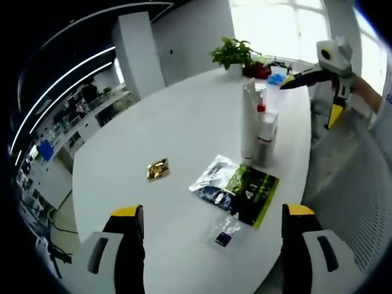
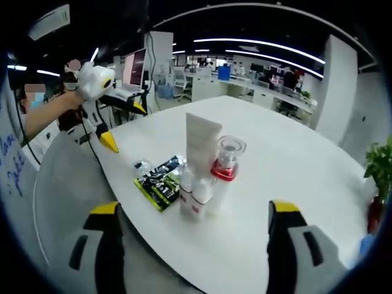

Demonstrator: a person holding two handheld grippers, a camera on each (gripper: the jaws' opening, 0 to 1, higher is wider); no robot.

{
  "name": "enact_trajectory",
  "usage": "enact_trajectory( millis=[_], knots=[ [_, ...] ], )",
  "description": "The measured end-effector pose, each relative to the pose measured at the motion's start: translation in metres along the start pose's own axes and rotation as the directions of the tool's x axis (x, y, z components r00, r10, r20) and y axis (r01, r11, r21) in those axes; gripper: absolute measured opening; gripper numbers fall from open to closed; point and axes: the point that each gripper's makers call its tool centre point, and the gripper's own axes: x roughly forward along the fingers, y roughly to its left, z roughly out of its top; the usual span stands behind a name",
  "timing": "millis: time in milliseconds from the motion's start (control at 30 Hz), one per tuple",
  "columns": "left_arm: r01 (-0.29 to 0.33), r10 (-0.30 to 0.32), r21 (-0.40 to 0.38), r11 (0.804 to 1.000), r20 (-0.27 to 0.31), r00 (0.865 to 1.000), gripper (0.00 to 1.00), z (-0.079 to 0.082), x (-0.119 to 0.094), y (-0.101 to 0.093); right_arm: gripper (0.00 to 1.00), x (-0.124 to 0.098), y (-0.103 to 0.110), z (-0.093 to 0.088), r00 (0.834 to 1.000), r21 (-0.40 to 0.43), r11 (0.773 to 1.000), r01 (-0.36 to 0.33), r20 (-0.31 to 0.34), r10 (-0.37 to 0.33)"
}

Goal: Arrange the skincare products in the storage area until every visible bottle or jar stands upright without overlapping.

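A tall white squeeze tube stands upright on its cap, touching a clear bottle with a red collar and two small white bottles. The cluster stands together, all upright, near the white oval table's edge.

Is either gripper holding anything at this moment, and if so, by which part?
Nothing is held. The left gripper and right gripper both stand open, back from the upright bottles on the white table.
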Motion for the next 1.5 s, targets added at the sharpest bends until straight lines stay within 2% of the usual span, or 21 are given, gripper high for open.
enact_trajectory(
  millis=[333,500,767,800,933,1033,1133,1233,1300,1433,1500],
  knots=[
    [-0.053,0.058,-0.071,0.996,0.071,0.996,0.96,0.005,-0.012,-0.001,1.00,-0.003,0.000,0.002,1.000,-0.030,1.000,0.001,0.018,0.000],
    [-0.105,0.116,-0.109,0.988,0.098,0.988,0.97,0.005,-0.021,0.002,1.00,-0.004,0.002,0.000,1.000,-0.031,0.999,-0.010,0.013,0.011],
    [-0.184,0.211,-0.193,0.964,0.126,0.969,0.97,-0.002,-0.037,0.010,1.00,-0.004,0.008,0.005,0.999,-0.041,0.998,-0.038,0.032,0.039],
    [-0.200,0.233,-0.213,0.956,0.139,0.963,0.97,-0.001,-0.040,0.013,1.00,-0.003,0.009,0.006,0.998,-0.039,0.998,-0.043,0.036,0.045],
    [-0.229,0.272,-0.245,0.942,0.157,0.950,0.97,-0.002,-0.052,0.020,1.00,-0.002,0.014,0.011,0.997,-0.022,0.998,-0.050,0.051,0.051],
    [-0.219,0.267,-0.260,0.940,0.164,0.950,0.97,-0.006,-0.058,0.025,1.00,-0.001,0.016,0.014,0.997,0.004,0.999,-0.048,0.058,0.047],
    [-0.243,0.294,-0.265,0.933,0.169,0.941,0.97,-0.007,-0.065,0.032,1.00,-0.001,0.021,0.018,0.996,0.030,0.999,-0.039,0.082,0.036],
    [-0.256,0.303,-0.262,0.930,0.161,0.939,0.97,-0.009,-0.070,0.039,1.00,0.001,0.021,0.019,0.995,0.064,0.998,-0.006,0.096,0.000],
    [-0.246,0.293,-0.258,0.934,0.159,0.943,0.97,-0.009,-0.073,0.040,1.00,0.001,0.022,0.018,0.997,0.090,0.996,0.015,0.071,-0.022],
    [-0.206,0.250,-0.234,0.950,0.176,0.952,0.97,-0.006,-0.076,0.040,1.00,-0.001,0.022,0.021,0.995,0.088,0.994,0.070,0.059,-0.075],
    [-0.199,0.241,-0.217,0.955,0.187,0.952,0.97,-0.003,-0.076,0.041,1.00,-0.002,0.021,0.024,0.993,0.095,0.991,0.098,0.054,-0.104]
  ],
)
